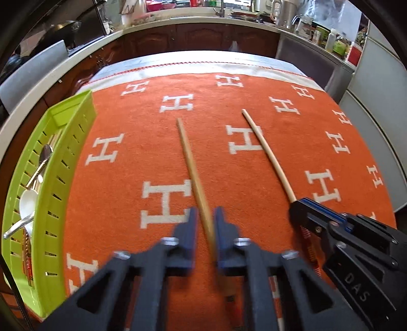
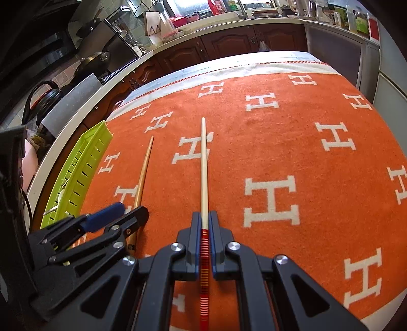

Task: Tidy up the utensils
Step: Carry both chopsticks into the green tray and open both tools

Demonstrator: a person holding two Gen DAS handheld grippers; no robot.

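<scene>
Two wooden chopsticks point away from me over an orange cloth with white H letters. My left gripper [image 1: 205, 216] straddles the left chopstick [image 1: 189, 163] near its thick end, jaws a little apart around it. My right gripper [image 2: 204, 219] is shut on the right chopstick [image 2: 203, 165] at its red-banded end; it also shows in the left wrist view [image 1: 267, 155]. The left gripper [image 2: 127, 211] and left chopstick [image 2: 143, 170] show in the right wrist view. A lime green slotted tray [image 1: 71, 142] at the left holds a metal spoon [image 1: 40, 163], a white spoon [image 1: 26, 203] and other utensils.
The orange cloth [image 2: 292, 142] covers the table. A kitchen counter [image 1: 178, 20] with jars and appliances runs behind and to the right. The tray's far end shows in the right wrist view [image 2: 86, 155].
</scene>
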